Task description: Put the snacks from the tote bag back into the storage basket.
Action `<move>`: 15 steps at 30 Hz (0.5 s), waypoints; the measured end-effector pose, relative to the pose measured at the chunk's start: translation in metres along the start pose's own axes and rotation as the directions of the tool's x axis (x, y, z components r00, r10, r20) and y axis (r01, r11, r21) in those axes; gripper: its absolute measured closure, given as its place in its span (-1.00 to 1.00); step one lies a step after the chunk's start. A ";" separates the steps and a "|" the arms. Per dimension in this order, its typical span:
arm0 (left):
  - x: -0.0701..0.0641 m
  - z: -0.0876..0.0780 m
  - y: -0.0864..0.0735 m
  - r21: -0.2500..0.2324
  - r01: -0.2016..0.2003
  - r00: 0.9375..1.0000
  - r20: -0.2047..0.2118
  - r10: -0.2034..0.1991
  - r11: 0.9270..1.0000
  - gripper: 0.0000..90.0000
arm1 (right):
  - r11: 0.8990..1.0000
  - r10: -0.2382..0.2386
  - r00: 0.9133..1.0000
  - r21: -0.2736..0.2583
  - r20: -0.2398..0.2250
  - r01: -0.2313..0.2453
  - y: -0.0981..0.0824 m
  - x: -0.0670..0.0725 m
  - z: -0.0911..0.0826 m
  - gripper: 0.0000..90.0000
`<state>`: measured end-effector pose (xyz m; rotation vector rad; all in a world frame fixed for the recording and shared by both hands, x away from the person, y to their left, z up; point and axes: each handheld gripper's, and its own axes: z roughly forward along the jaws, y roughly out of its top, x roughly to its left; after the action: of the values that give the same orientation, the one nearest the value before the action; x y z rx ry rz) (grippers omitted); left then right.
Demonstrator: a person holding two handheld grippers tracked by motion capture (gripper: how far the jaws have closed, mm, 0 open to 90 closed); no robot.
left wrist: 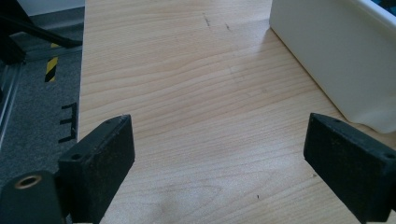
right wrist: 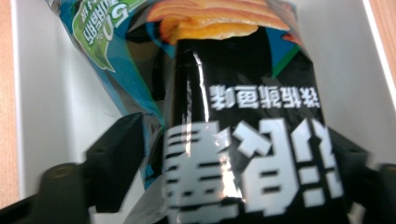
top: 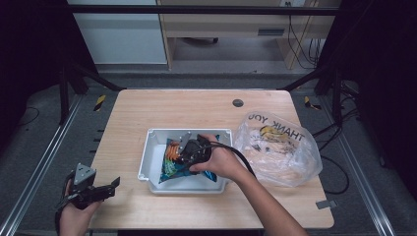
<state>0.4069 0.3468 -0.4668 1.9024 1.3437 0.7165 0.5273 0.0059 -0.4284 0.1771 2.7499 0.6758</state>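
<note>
A snack bag (top: 171,166) in black, blue and orange lies in the white tray (top: 147,160) at the middle of the table. My right gripper (top: 181,155) reaches into the tray from the right, right over the bag. In the right gripper view the bag (right wrist: 243,140) lies between the two jaws of the right gripper (right wrist: 233,163), which stand apart on either side of it and look open. My left gripper (top: 114,184) hovers at the table's front left corner. Its jaws are wide open over bare wood, the left gripper (left wrist: 219,163) holding nothing.
A clear plastic shopping bag (top: 278,147) printed with "THANK YOU" sits right of the tray, with items inside. The tray's white outer wall (left wrist: 327,56) stands to the right ahead of the left gripper. A small dark disc (top: 238,103) is set in the far tabletop.
</note>
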 end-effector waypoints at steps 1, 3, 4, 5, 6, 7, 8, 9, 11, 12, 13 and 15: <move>0.000 0.000 0.000 0.000 0.001 1.000 0.000 -0.001 1.000 -0.82 | 1.000 -0.002 1.000 0.004 0.005 0.002 0.000 0.000 0.000 -0.60; 0.000 0.000 0.000 0.000 0.001 1.000 0.000 -0.001 1.000 -0.82 | 1.000 0.007 1.000 -0.001 0.008 -0.007 0.000 0.000 0.000 -0.68; 0.000 0.000 0.000 0.001 0.001 1.000 0.001 -0.001 1.000 -0.82 | 1.000 0.008 1.000 -0.004 0.009 -0.008 0.000 0.000 0.000 -0.69; 0.000 0.000 0.000 0.002 0.000 1.000 0.000 0.000 1.000 -0.82 | 1.000 0.014 1.000 -0.001 0.009 -0.014 0.000 0.000 -0.001 -0.70; 0.000 0.000 0.000 0.002 0.000 1.000 0.000 0.000 1.000 -0.82 | 1.000 0.014 1.000 -0.001 0.009 -0.014 0.000 0.000 -0.001 -0.70; 0.000 0.000 0.000 0.001 0.001 1.000 0.002 -0.001 1.000 -0.82 | 1.000 0.018 1.000 -0.004 0.014 -0.018 0.000 0.000 -0.002 -0.73; 0.000 0.000 0.000 0.001 -0.001 1.000 0.001 0.001 1.000 -0.82 | 1.000 0.019 1.000 -0.007 0.015 -0.019 0.001 0.000 -0.002 -0.74; 0.000 0.000 0.000 0.001 -0.001 1.000 0.001 0.001 1.000 -0.82 | 1.000 0.019 1.000 -0.007 0.015 -0.019 0.001 0.000 -0.002 -0.74; 0.000 0.000 0.000 0.002 0.000 1.000 0.002 0.000 1.000 -0.82 | 1.000 0.019 1.000 -0.016 0.024 -0.018 0.001 0.000 -0.004 -0.79; 0.000 0.000 0.000 0.002 0.001 1.000 0.002 -0.001 1.000 -0.82 | 1.000 0.019 1.000 -0.016 0.024 -0.018 0.001 0.000 -0.004 -0.79; 0.000 0.000 0.000 0.003 0.001 1.000 0.002 -0.001 1.000 -0.82 | 0.999 0.036 0.999 -0.028 0.026 -0.035 0.001 0.000 -0.006 -0.80; 0.000 0.000 0.000 0.003 0.001 1.000 0.000 -0.001 1.000 -0.82 | 0.998 0.043 0.999 -0.039 0.025 -0.042 0.001 -0.001 -0.008 -0.81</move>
<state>0.4070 0.3467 -0.4672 1.9038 1.3459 0.7143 0.5253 0.0029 -0.4206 0.2354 2.7132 0.7316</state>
